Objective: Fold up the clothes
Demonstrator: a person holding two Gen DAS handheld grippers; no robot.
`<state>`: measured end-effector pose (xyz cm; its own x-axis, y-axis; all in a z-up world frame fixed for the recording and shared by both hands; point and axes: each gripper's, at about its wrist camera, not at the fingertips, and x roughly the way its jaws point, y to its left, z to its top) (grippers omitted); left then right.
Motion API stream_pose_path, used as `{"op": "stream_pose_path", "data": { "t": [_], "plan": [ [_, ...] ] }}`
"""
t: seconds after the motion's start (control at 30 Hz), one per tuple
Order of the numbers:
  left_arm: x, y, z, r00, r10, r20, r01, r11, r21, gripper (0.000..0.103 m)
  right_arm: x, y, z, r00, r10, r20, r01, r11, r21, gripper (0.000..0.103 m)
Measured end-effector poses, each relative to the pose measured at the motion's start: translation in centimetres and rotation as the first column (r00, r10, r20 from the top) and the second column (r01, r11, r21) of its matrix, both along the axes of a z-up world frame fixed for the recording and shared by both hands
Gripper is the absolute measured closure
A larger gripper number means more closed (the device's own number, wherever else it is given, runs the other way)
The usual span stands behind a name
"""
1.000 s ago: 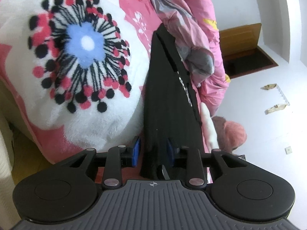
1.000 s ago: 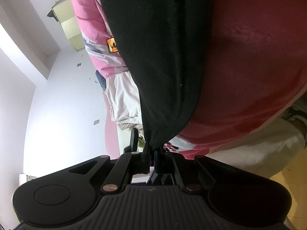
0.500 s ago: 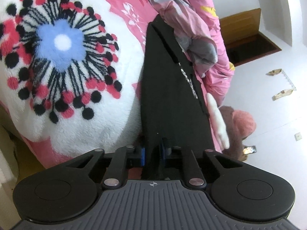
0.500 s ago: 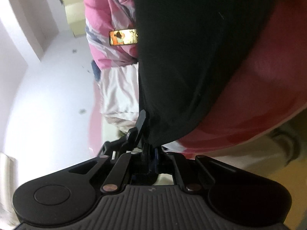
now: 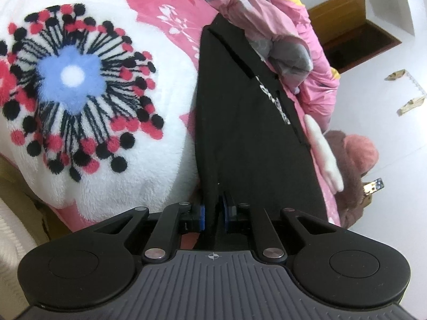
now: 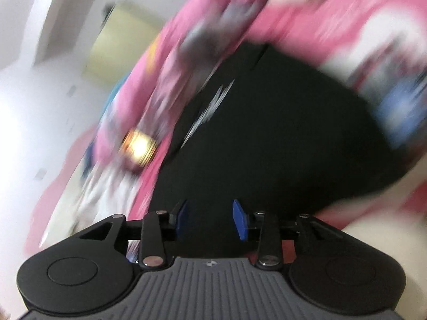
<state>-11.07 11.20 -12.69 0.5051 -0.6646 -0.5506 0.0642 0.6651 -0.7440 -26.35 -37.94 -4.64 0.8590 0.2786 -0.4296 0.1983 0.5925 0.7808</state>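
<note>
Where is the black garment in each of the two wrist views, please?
Left wrist: the black garment runs from bottom centre up to upper middle, pinched by the left gripper.
Right wrist: it fills the blurred centre, beyond the open right gripper.
Shared landmark: the white lettering on the garment.

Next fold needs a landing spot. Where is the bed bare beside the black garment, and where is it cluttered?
Free: the fleece blanket left of the black garment, around its flower print. Crowded: the right side, where the bunched pink quilt and a plush toy press close.
</note>
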Motion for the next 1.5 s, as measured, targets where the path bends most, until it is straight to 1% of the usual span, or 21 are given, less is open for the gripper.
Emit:
{"op": "stream_pose_path", "data": {
  "t": [0.03,0.1,0.17,0.33,0.47,0.63,0.83,0.97,1.13,1.4,1.5],
  "plan": [
    [0.0,0.0,0.0,1.0,0.002,-0.003,-0.002,1.0,0.003,0.092,-0.1,-1.5,0.1,0.998,-0.063,-0.019,0.062,0.998,-0.032,0.062],
    [0.0,-0.1,0.2,1.0,0.004,-0.007,-0.004,1.0,0.013,0.092,-0.5,-4.5,0.0,0.984,-0.173,-0.054,0.167,0.981,-0.096,0.062],
    [0.0,-0.4,0.4,1.0,0.006,-0.007,-0.005,1.0,0.027,0.092,-0.7,-6.4,-0.6,0.974,-0.217,-0.067,0.208,0.971,-0.12,0.062],
    [0.0,-0.9,0.7,1.0,0.01,-0.006,-0.01,0.998,0.061,0.091,0.1,-8.0,-2.5,0.974,-0.208,-0.095,0.196,0.973,-0.122,0.062],
    [0.0,-1.0,0.8,1.0,0.016,-0.006,-0.016,0.997,0.074,0.091,0.6,-9.2,-4.0,0.974,-0.2,-0.111,0.186,0.975,-0.122,0.061],
    [0.0,-1.3,0.9,1.0,0.024,-0.005,-0.023,0.996,0.088,0.091,-0.5,-9.1,-5.2,0.984,-0.167,-0.066,0.163,0.985,-0.051,0.06],
    [-0.1,-1.3,1.0,1.0,0.022,0.001,-0.022,0.995,0.093,0.091,-2.4,-8.8,-7.0,0.992,-0.101,-0.078,0.104,0.994,0.041,0.06],
    [-0.2,-1.4,1.1,1.0,0.018,0.006,-0.018,0.995,0.102,0.091,-2.7,-9.0,-7.7,0.994,-0.078,-0.079,0.085,0.993,0.085,0.06],
    [-0.2,-1.5,1.1,1.0,0.019,0.004,-0.019,0.995,0.103,0.091,-3.1,-10.4,-7.4,0.993,-0.112,-0.038,0.115,0.986,0.119,0.059],
    [-0.3,-1.5,0.9,1.0,0.015,0.012,-0.017,0.994,0.103,0.091,-3.6,-10.6,-10.1,0.997,-0.073,-0.021,0.076,0.963,0.257,0.059],
    [-0.3,-1.6,0.9,1.0,0.008,0.018,-0.01,0.994,0.111,0.091,-3.6,-10.8,-10.4,0.998,-0.063,-0.003,0.061,0.957,0.284,0.059]
  ]
}}
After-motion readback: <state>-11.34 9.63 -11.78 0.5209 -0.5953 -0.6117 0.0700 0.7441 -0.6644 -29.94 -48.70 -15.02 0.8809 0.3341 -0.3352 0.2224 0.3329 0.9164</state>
